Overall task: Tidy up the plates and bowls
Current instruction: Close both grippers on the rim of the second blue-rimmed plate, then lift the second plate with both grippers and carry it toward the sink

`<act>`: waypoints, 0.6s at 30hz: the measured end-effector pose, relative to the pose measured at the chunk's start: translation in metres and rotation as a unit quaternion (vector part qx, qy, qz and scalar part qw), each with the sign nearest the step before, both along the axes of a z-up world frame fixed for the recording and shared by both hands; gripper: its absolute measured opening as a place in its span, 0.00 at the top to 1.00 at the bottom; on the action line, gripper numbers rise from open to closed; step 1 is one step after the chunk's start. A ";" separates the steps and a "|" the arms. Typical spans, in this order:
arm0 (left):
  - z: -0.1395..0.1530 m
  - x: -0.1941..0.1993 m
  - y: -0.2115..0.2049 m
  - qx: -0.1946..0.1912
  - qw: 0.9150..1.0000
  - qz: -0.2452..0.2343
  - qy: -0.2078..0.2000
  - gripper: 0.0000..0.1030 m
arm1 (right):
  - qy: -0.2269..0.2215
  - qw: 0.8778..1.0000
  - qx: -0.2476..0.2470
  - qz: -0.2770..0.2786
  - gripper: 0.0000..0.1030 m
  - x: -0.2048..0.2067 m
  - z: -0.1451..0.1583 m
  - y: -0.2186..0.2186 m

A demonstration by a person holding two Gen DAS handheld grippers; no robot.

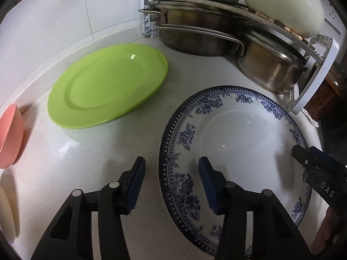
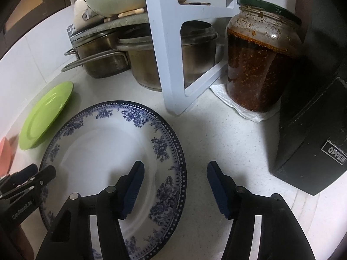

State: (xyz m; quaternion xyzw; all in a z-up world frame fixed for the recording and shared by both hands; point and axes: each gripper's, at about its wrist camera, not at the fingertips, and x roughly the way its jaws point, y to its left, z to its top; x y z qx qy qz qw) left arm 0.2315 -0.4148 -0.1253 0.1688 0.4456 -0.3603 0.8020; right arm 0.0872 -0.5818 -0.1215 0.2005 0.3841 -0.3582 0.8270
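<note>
Grasping is the step in hand, I judge: both grippers straddle opposite rims of the blue-patterned plate (image 1: 236, 151), which lies flat on the white counter (image 1: 130, 143), right of the green plate (image 1: 108, 86) and near the steel pots (image 1: 201, 32). At its left rim the left gripper (image 1: 172, 173) stands released, pads apart; at its right rim the right gripper (image 2: 175, 179) likewise grips nothing. Next, each would need to pinch its rim and lift level. The plate is white, glossy, shallow, with blue flowers and a dotted border.
</note>
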 end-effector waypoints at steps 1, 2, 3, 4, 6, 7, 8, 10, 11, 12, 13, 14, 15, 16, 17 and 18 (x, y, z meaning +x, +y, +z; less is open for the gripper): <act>0.000 0.000 0.000 -0.002 1.000 -0.001 0.002 0.55 | 0.001 1.000 0.002 0.001 0.44 0.001 -0.001 -0.001; 0.000 0.000 -0.001 -0.003 1.000 -0.001 0.004 0.57 | 0.001 1.000 0.004 0.002 0.45 0.001 -0.001 -0.002; 0.000 0.001 -0.001 -0.005 1.000 -0.002 0.006 0.58 | 0.003 1.000 0.001 0.002 0.46 0.002 -0.001 -0.001; 0.000 0.001 -0.001 -0.007 1.000 -0.003 0.007 0.60 | 0.003 1.000 0.001 0.003 0.47 0.003 -0.002 -0.002; 0.000 0.001 -0.002 -0.010 1.000 -0.007 0.009 0.64 | 0.004 1.000 0.000 0.005 0.50 0.004 -0.001 -0.002; 0.001 0.001 -0.004 -0.009 1.000 -0.008 0.010 0.65 | 0.006 1.000 -0.002 0.006 0.51 0.005 -0.001 -0.002; 0.001 0.001 -0.005 -0.009 1.000 -0.007 0.009 0.65 | 0.007 1.000 -0.003 0.007 0.54 0.005 -0.001 -0.002; 0.001 0.002 -0.004 -0.010 1.000 -0.005 0.013 0.66 | 0.007 1.000 -0.001 0.010 0.57 0.006 -0.001 -0.002; 0.001 0.002 -0.004 -0.011 1.000 -0.004 0.014 0.67 | 0.007 1.000 0.000 0.013 0.59 0.007 -0.001 -0.003; 0.002 0.003 -0.004 -0.012 1.000 -0.002 0.015 0.67 | 0.009 1.000 -0.001 0.019 0.60 0.009 0.000 -0.003; 0.002 0.003 -0.003 -0.012 1.000 0.001 0.016 0.67 | 0.011 1.000 -0.003 0.022 0.61 0.010 0.000 -0.002; 0.002 0.004 -0.002 -0.011 1.000 0.002 0.016 0.67 | 0.013 0.999 -0.003 0.029 0.63 0.012 0.000 -0.001; 0.002 0.004 -0.002 -0.011 1.000 0.002 0.016 0.67 | 0.016 0.999 -0.004 0.034 0.63 0.014 0.000 0.001; 0.002 0.004 -0.002 -0.010 1.000 0.003 0.015 0.67 | 0.021 0.999 -0.009 0.036 0.63 0.016 0.000 0.003; 0.001 0.004 -0.003 -0.010 1.000 0.003 0.015 0.67 | 0.022 0.999 -0.008 0.039 0.63 0.017 0.000 0.003; 0.001 0.003 -0.003 -0.010 1.000 0.004 0.014 0.67 | 0.022 0.999 -0.007 0.041 0.63 0.018 0.000 0.003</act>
